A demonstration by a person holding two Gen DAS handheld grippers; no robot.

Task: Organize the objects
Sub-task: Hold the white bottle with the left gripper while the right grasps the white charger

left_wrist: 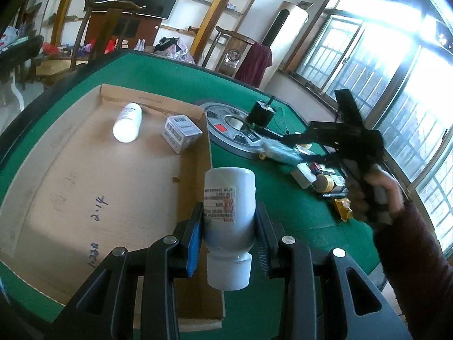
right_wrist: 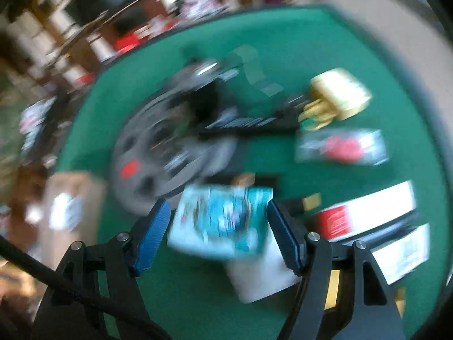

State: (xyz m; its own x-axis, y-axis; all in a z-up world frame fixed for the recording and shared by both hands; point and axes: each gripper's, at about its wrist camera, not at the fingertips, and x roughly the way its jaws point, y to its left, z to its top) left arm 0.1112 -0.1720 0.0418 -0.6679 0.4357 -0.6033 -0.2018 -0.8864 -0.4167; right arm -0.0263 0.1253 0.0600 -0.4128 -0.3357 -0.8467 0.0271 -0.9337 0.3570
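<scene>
White bottle [left_wrist: 230, 221] clamped between left gripper [left_wrist: 230, 235] pads, cap toward camera, printed label showing; right gripper [right_wrist: 219, 226] spread wide, blurred teal packet [right_wrist: 223, 221] between.

A green felt table [left_wrist: 175, 85] carries a shallow cardboard tray [left_wrist: 113, 187] on its left part. Just right of the tray sits a round grey centre panel [left_wrist: 226, 124], and farther right of the tray lies a cluster of small packets [left_wrist: 320, 175].
</scene>
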